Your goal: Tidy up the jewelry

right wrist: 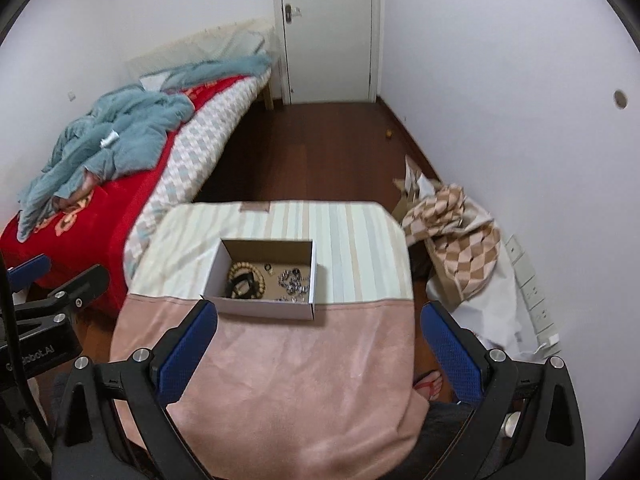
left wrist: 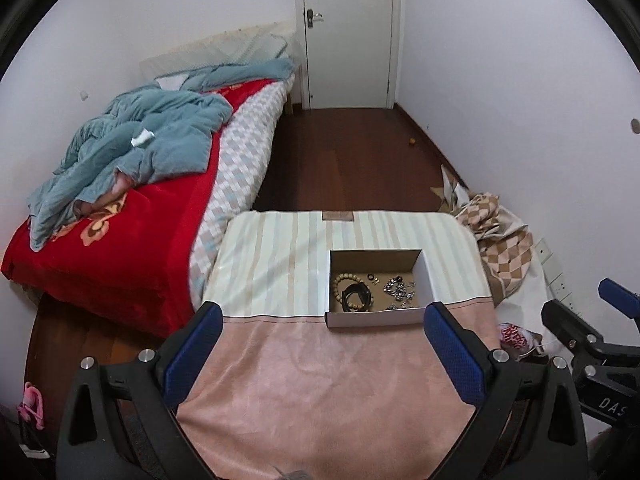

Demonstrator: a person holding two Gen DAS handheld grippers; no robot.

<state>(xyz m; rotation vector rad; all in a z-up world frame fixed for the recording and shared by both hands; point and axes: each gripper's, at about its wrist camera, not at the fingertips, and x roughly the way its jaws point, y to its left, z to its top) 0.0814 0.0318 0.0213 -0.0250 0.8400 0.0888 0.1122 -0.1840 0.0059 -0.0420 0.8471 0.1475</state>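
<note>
An open cardboard box (left wrist: 425,276) (right wrist: 214,264) sits on a small table under a pink and striped cloth (left wrist: 320,380) (right wrist: 288,368). Inside lie a wooden bead bracelet (left wrist: 345,280) (right wrist: 240,267), a black cord bracelet (left wrist: 357,292) (right wrist: 239,283), a small ring (left wrist: 375,278) (right wrist: 267,267) and silver chains (left wrist: 398,288) (right wrist: 294,280). My left gripper (left wrist: 324,314) hangs open above the table, well short of the box. My right gripper (right wrist: 318,314) is open too, with nothing between its blue pads (right wrist: 188,354).
A bed with a red blanket (left wrist: 120,248) and blue quilt (left wrist: 132,148) stands to the left. A checked cloth pile (left wrist: 504,248) (right wrist: 456,240) lies right of the table by the wall. Brown floor (left wrist: 340,152) leads to a white door (left wrist: 348,32).
</note>
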